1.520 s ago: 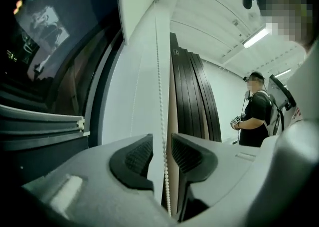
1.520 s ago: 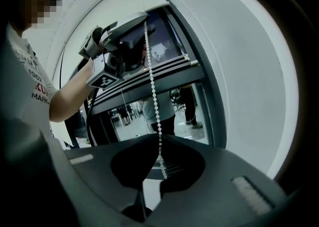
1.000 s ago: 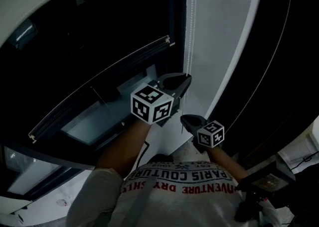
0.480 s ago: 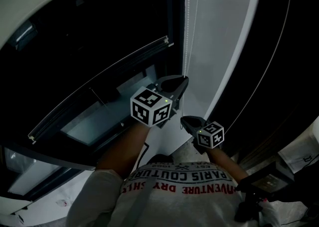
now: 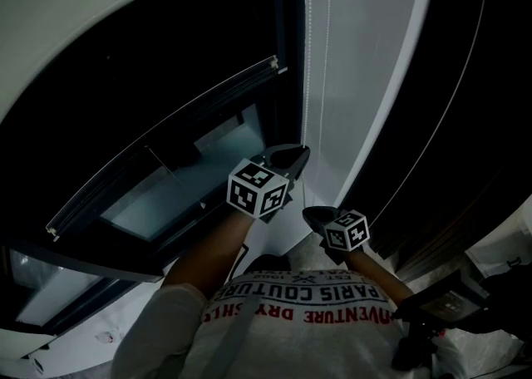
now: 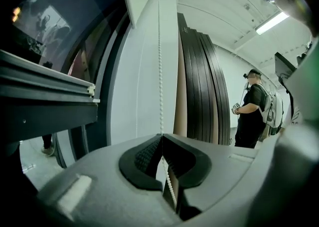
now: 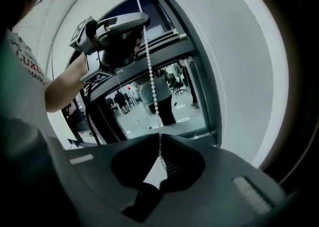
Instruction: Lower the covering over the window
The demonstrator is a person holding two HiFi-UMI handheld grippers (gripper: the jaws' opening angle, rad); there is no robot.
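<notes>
A white bead chain (image 5: pixel 306 53) hangs down the window's right side in two strands. My left gripper (image 5: pixel 293 155) is shut on one strand; the beads (image 6: pixel 160 71) run straight down into its closed pads (image 6: pixel 144 154). My right gripper (image 5: pixel 312 216) sits just below and to the right, shut on the same chain (image 7: pixel 149 76), which rises from it to the left gripper (image 7: pixel 119 27). The blind's bottom rail (image 5: pixel 166 145) crosses the dark window about halfway down, with lit glass (image 5: pixel 183 194) below it.
A white wall strip (image 5: pixel 366 78) runs beside the chain. Dark stacked panels (image 6: pixel 199 81) stand to its right. A person in black (image 6: pixel 251 111) stands far off in the room. Dark equipment (image 5: pixel 440 302) sits at the lower right by my body.
Both grippers have sunk along the chain, still shut on it and keeping their spacing. The blind's bottom rail looks almost unmoved.
</notes>
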